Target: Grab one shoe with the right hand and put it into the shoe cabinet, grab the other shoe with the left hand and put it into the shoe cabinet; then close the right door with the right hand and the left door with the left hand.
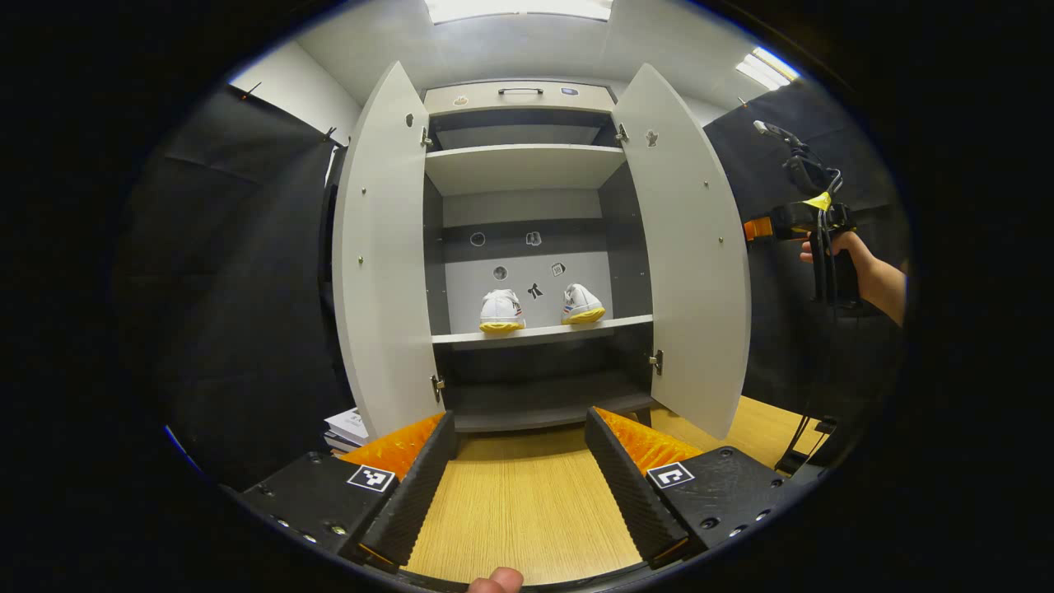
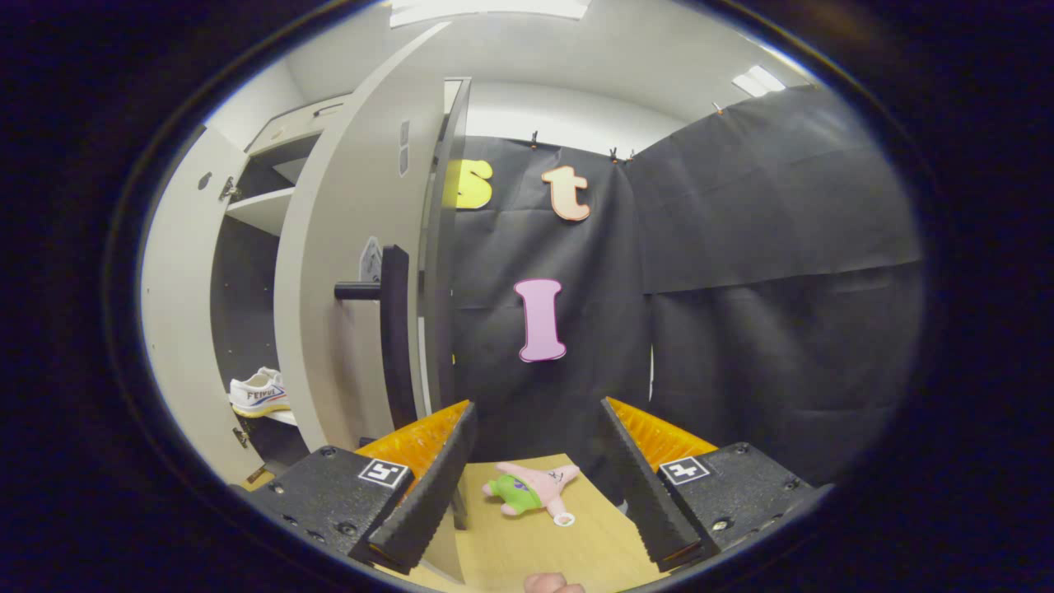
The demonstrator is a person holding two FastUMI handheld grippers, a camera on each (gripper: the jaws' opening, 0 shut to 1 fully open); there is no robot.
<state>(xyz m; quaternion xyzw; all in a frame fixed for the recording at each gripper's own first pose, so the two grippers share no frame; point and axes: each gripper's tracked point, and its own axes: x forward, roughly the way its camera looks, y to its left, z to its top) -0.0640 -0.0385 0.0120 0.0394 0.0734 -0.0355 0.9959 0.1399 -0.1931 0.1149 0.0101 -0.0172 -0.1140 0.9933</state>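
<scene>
Left gripper view, your left gripper (image 1: 520, 461) gaped empty at lower centre, two white yellow-soled shoes (image 1: 502, 311) sat mid-frame on the grey shoe cabinet's shelf (image 1: 539, 333), both doors (image 1: 380, 263) open, your right gripper (image 2: 535, 461) likewise spread empty.

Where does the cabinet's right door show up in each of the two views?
Left gripper view: the right door stands open right of centre, inner face showing, beside the two shoes' shelf.
Right gripper view: the same door rises left of centre, outer face and dark handle showing.
Shared landmark: the white shoe with its yellow sole.
</scene>
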